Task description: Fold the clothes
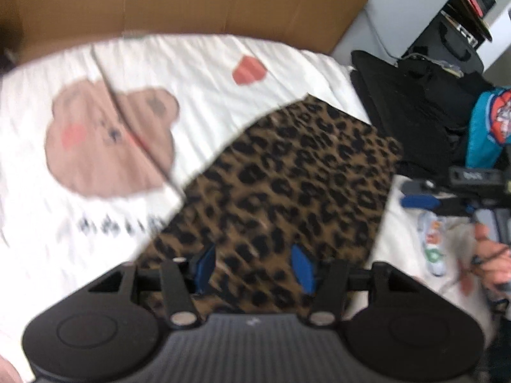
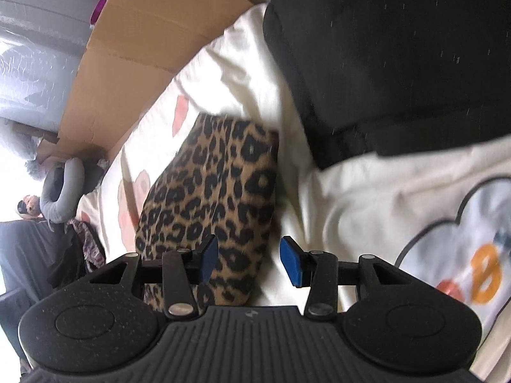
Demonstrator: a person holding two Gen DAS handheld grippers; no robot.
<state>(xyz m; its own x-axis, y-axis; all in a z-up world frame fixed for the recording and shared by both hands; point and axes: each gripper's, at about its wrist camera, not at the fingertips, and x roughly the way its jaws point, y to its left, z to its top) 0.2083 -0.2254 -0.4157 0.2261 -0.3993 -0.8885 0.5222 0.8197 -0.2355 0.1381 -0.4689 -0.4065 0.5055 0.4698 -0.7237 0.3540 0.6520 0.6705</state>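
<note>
Left claw (image 1: 254, 263) gapes over leopard-print garment (image 1: 287, 172).

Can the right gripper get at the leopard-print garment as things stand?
Probably yes: the right gripper is open, the leopard-print garment lies flat on the bedspread just ahead, and nothing sits between them.
</note>
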